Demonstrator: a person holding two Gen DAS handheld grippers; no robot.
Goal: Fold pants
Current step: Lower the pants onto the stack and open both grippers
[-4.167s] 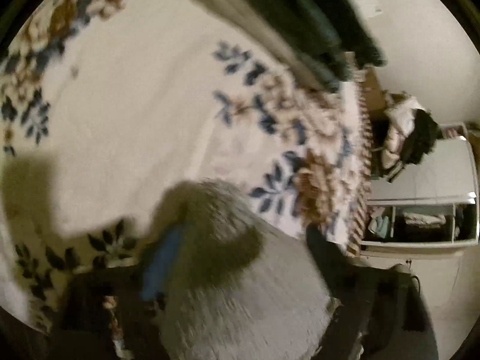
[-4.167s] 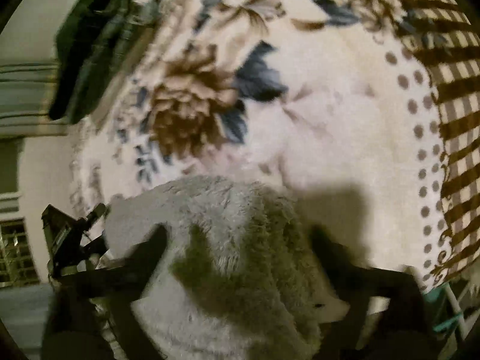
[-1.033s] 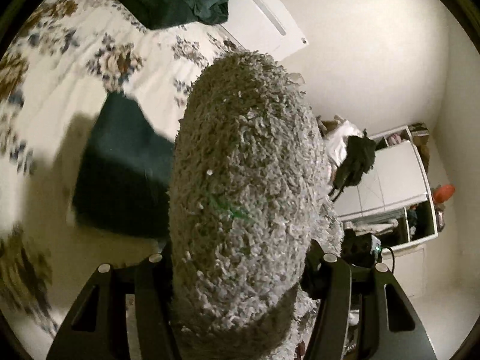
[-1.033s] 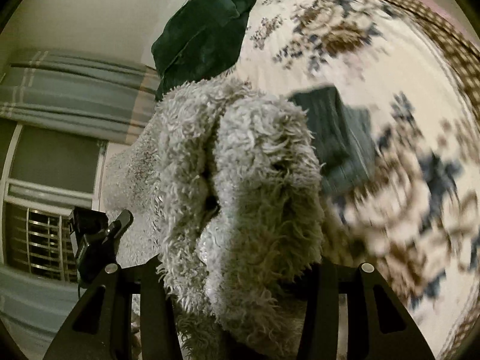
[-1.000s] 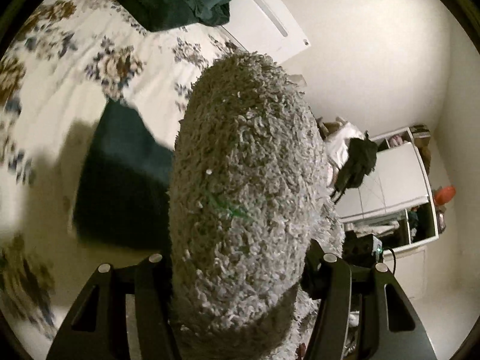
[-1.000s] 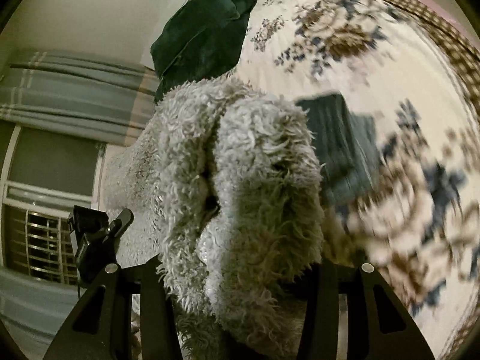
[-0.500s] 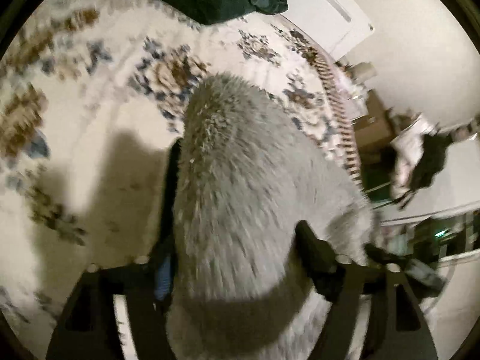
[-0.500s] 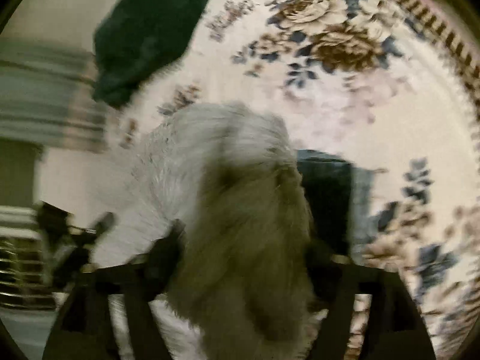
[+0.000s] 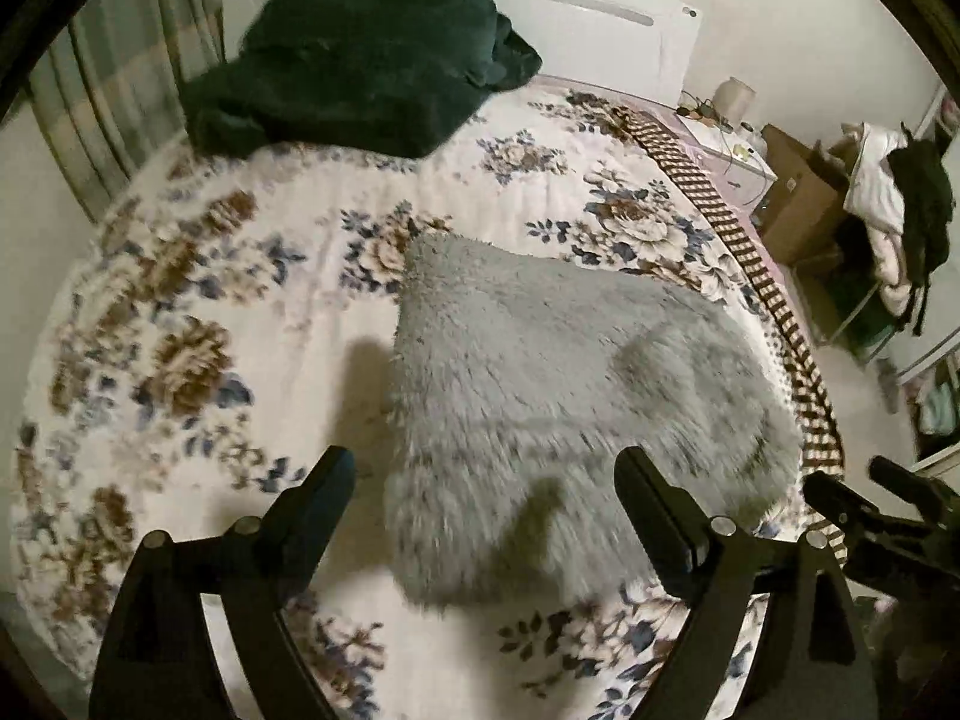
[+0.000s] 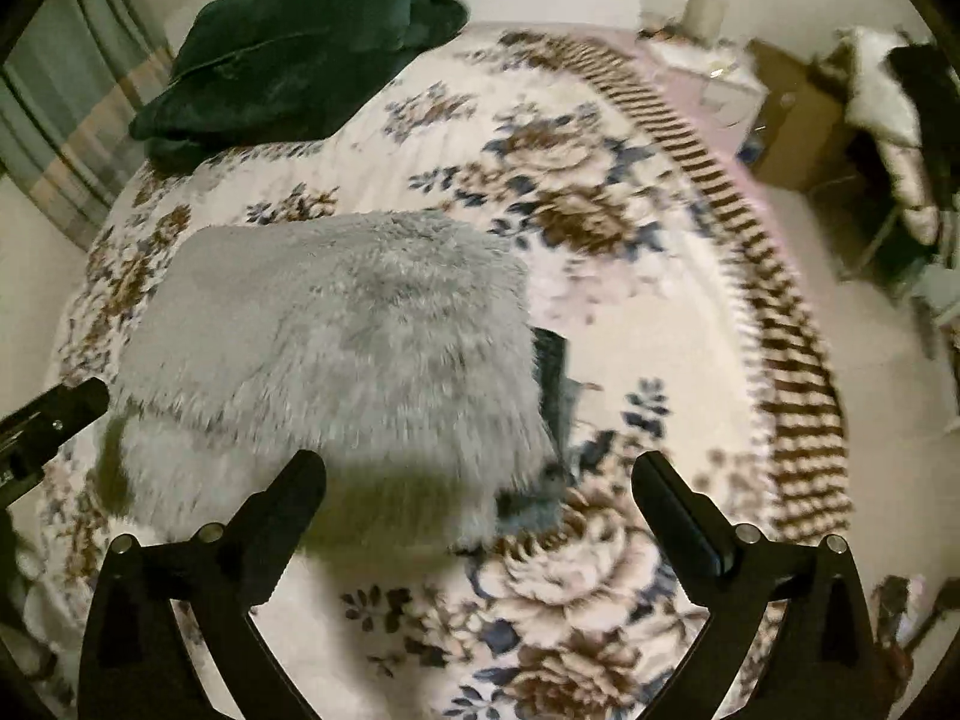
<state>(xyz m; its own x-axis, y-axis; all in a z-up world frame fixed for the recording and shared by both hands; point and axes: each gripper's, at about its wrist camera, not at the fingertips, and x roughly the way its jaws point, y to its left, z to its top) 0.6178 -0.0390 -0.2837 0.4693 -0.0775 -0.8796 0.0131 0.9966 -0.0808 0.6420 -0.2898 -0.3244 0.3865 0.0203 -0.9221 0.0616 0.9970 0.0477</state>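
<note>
The grey fluffy pants (image 9: 558,372) lie folded into a thick pad on the floral bedspread (image 9: 198,312). My left gripper (image 9: 483,468) hovers over their near edge with its jaws opening wide, and no pad touches the pile. In the right wrist view the same pants (image 10: 336,330) rest on a dark folded garment (image 10: 549,360) that peeks out at their right side. My right gripper (image 10: 478,468) is above their near right corner, jaws opening, nothing pressed between them.
A dark green bundle of clothes (image 9: 354,66) sits at the head of the bed by the white headboard (image 9: 600,30). The blanket's striped edge (image 9: 774,300) runs down the right side. Beyond it are cardboard boxes (image 9: 798,204) and a chair piled with clothes (image 9: 900,192).
Both grippers were shut on the raised grey pants a second ago. They lowered them onto the dark folded garment, let go and spread wide. Both cameras tipped down toward the bed.
</note>
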